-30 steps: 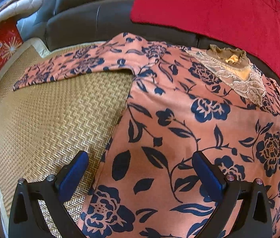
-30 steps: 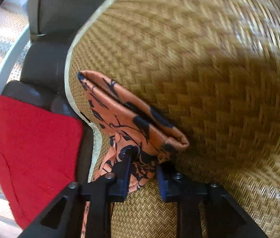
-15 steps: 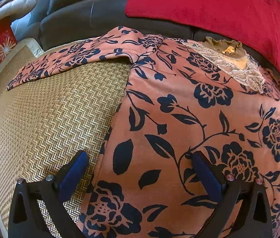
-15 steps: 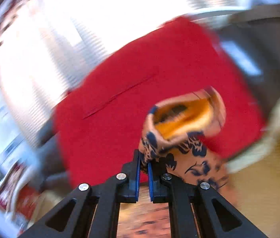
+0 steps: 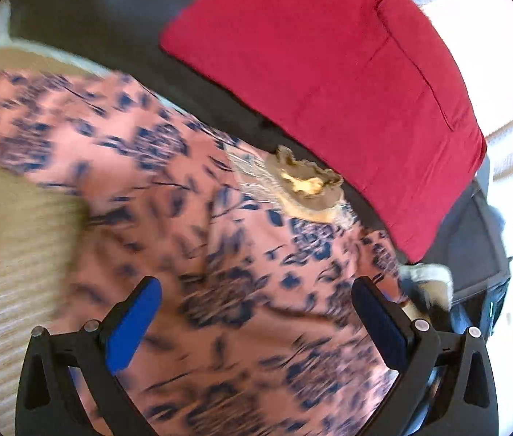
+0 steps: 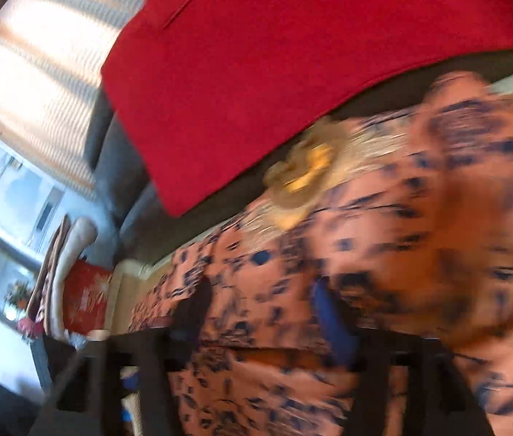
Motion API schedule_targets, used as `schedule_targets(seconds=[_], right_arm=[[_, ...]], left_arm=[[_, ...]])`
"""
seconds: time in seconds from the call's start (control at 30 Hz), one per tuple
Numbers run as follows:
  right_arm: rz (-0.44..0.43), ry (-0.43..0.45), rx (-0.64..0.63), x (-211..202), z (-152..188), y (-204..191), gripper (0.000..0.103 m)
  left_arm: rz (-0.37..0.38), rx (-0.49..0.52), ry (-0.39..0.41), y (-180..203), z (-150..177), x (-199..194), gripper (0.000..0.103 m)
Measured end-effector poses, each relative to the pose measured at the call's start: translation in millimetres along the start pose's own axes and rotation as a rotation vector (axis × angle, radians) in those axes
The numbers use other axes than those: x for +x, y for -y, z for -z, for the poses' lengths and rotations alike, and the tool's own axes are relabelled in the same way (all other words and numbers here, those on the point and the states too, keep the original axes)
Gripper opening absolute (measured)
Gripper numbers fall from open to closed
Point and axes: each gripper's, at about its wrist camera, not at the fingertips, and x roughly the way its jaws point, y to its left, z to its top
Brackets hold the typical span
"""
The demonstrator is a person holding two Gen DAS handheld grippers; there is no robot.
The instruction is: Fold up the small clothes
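Right tongs (image 6: 260,312) have just opened, releasing the garment (image 6: 383,254).

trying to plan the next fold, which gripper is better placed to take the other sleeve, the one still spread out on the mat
Left, probably. In its view the left gripper is open and the spread sleeve lies up and left of it. The right gripper, jaws just opened, sits over the garment's body, that sleeve unseen.

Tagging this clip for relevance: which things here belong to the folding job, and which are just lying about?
Job: floral garment; left gripper, open; right gripper, jaws just opened, nothing pinched.
Lying about: red cushion; woven mat; dark sofa; red box.
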Motion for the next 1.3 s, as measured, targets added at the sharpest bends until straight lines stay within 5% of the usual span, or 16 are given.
schedule_targets(seconds=[0.13, 0.2, 0.3, 0.4, 0.43, 0.6, 0.7, 0.93, 1.1, 1.2, 1.3], right_arm=[[-0.017, 0.05, 0.029, -61.9, -13.5, 25.9, 0.068], [-0.022, 0.063, 0.037, -70.7, -15.3, 32.7, 0.068], [-0.015, 0.077, 0.037, -88.0, -15.9, 41.1, 0.068], [-0.008, 0.075, 0.042, -89.7, -14.9, 47.4, 0.068], [-0.011, 0.072, 0.043, -90.4, -15.3, 50.4, 0.068], [-0.011, 0.082, 0.041, -95.6, -19.9, 59.1, 0.068], [-0.007, 0.118, 0.058, -107.7, -29.5, 66.4, 0.068], [-0.038, 0.124, 0.135, -108.9, -67.0, 79.2, 0.079], [-0.113, 0.043, 0.205, -76.1, -92.1, 98.8, 0.08], [0.055, -0.074, 0.263, -46.9, -88.9, 131.2, 0.079], [0.027, -0.038, 0.249, -64.5, -88.9, 129.7, 0.078]], left_arm=[[-0.023, -0.093, -0.116, -2.5, -15.4, 55.6, 0.103], [-0.089, -0.114, -0.139, -6.2, -17.5, 73.3, 0.094], [-0.163, -0.109, -0.16, -8.0, -24.8, 83.7, 0.065], [-0.233, -0.077, -0.199, -5.0, -32.0, 94.7, 0.006], [-0.252, -0.059, -0.194, -1.5, -34.2, 94.2, 0.004], [-0.266, 0.192, 0.081, 48.2, -57.5, 35.9, 0.003], [-0.307, 0.202, 0.178, 44.4, -72.3, 19.2, 0.003], [-0.461, 0.163, -0.034, -16.5, -50.2, 80.6, 0.004], [-0.489, 0.174, -0.021, -13.2, -48.7, 83.9, 0.006], [-0.495, 0.168, -0.038, -4.9, -53.6, 84.5, 0.007], [-0.471, 0.167, 0.024, 5.6, -65.1, 59.3, 0.017]])
